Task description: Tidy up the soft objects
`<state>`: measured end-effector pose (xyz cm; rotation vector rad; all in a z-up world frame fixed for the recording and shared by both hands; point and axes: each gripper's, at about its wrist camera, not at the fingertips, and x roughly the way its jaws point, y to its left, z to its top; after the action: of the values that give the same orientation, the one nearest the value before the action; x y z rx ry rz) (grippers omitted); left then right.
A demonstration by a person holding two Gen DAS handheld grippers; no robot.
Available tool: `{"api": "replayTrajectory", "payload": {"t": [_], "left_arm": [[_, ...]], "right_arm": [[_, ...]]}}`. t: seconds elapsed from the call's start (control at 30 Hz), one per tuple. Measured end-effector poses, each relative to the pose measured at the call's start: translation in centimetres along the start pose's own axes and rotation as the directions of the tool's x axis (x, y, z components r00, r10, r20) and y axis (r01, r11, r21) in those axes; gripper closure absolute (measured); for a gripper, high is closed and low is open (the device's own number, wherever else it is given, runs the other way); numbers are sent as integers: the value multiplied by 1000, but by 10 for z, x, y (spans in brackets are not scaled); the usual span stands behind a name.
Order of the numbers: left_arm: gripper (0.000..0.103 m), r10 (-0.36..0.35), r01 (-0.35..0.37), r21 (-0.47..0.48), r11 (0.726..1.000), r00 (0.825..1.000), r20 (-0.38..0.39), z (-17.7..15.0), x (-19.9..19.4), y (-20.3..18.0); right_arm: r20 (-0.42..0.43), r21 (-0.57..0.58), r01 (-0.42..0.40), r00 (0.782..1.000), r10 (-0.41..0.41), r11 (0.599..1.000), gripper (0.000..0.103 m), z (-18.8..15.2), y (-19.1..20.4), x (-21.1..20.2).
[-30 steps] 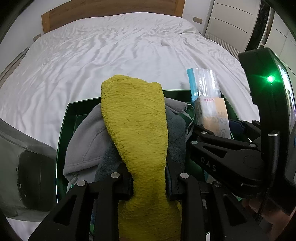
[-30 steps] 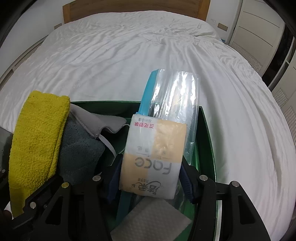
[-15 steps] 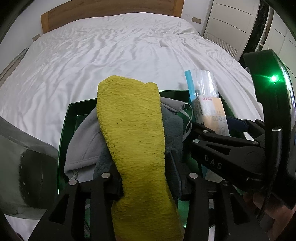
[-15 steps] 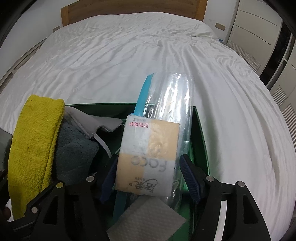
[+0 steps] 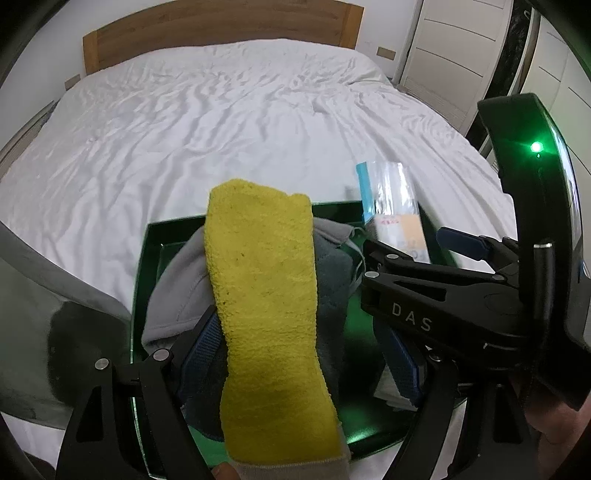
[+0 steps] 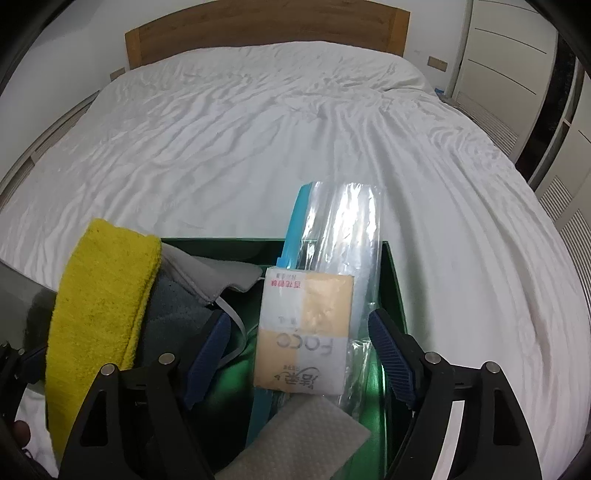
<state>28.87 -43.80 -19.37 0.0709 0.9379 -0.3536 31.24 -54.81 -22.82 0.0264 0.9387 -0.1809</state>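
Note:
A green bin (image 5: 147,258) (image 6: 393,280) sits on the white bed. A yellow towel (image 5: 266,302) (image 6: 99,306) lies over grey cloths (image 5: 177,288) (image 6: 177,306) in its left side. My left gripper (image 5: 299,354) is open, its fingers either side of the towel without touching it. A tissue pack (image 6: 306,332) (image 5: 406,232) leans on a clear plastic bag (image 6: 340,236) in the right side. My right gripper (image 6: 299,343) is open around the tissue pack and shows in the left wrist view (image 5: 443,288).
A white cloth pad (image 6: 295,439) lies at the bin's near end. The rumpled bed (image 6: 277,140) stretches to a wooden headboard (image 6: 266,33). Wardrobe doors (image 6: 517,48) stand on the right. A grey object (image 5: 44,325) lies left of the bin.
Both grippers have opened wide, letting go of the yellow towel and the tissue pack, and have drawn back and up a little. The objects stay in the bin.

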Motion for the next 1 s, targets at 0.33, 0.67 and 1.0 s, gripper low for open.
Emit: {"api": "replayTrajectory", "payload": {"t": [0.33, 0.67, 1.0], "left_arm": [[22, 19, -21, 28, 999, 999, 47, 2, -23, -3], [22, 29, -34, 52, 998, 995, 91, -4, -45, -6], [22, 12, -20, 72, 997, 994, 108, -11, -68, -9]], "right_arm": [[74, 37, 30, 997, -33, 999, 11, -5, -2, -37], [142, 109, 75, 986, -90, 991, 4, -21, -10, -84], [151, 115, 106, 981, -123, 988, 4, -32, -10, -118]]}}
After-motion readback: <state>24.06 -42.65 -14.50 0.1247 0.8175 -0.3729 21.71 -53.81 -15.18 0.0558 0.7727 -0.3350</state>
